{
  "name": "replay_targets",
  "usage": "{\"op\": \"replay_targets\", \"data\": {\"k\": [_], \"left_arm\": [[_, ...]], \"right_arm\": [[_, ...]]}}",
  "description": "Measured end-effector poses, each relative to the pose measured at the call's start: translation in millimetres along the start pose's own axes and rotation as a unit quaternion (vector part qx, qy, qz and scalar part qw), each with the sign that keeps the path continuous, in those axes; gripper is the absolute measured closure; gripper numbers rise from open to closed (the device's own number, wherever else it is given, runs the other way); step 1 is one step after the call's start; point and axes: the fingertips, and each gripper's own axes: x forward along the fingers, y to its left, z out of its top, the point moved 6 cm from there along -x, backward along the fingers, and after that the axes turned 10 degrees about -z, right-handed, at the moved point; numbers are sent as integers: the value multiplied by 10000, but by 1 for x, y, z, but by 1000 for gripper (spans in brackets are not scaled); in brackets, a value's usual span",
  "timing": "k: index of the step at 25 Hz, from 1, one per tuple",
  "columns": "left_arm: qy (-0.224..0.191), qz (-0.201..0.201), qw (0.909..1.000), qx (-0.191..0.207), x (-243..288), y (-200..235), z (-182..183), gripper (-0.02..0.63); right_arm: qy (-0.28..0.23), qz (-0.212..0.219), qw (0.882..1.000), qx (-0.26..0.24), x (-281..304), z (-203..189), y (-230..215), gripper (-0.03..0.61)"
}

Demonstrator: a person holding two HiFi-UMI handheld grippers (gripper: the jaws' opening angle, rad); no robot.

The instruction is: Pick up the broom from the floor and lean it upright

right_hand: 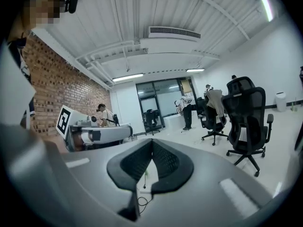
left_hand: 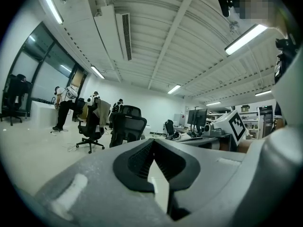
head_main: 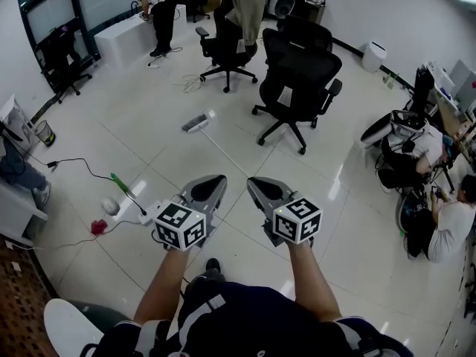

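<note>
The broom (head_main: 196,122) lies flat on the pale tiled floor, with its grey-white head near the office chairs. Its thin pale handle (head_main: 227,155) runs back toward me. I hold both grippers out level at waist height, side by side and well short of the broom head. In the head view the left gripper (head_main: 219,178) is shut with nothing in it, and so is the right gripper (head_main: 251,181). The left gripper view shows my left gripper (left_hand: 152,141) with its pads meeting at the tips. My right gripper (right_hand: 151,141) looks the same in the right gripper view.
Two black office chairs (head_main: 298,76) (head_main: 227,47) stand just beyond the broom head. On the floor to my left are a black cable (head_main: 82,166), a power strip (head_main: 149,213), a green-handled tool (head_main: 119,181), a white ball (head_main: 110,205) and a red object (head_main: 98,227). People sit at desks on the right (head_main: 450,225).
</note>
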Motion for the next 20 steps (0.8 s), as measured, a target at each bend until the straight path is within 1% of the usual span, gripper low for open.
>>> {"op": "replay_targets", "data": {"k": [4,9,14,17,20], "left_arm": [[31,-181,9998,-5,3,40,9,614],[186,-434,9989,-67,6,80,3,614],[313,-620,9973,-243,22,114,-6,614],[396,-664,9965,-321,39,134,-10,614],[481,-733,9957,-299,63,156,-11,614]], "right_arm": [[50,-180,9998,67,35,7,-4,572],[211,-442,9986,173,65,2,-8,572],[419,-629,9966,341,91,-6,-23,572],[479,-660,9958,408,105,-6,-39,572],[498,-742,9947,516,124,-7,-66,572]]}}
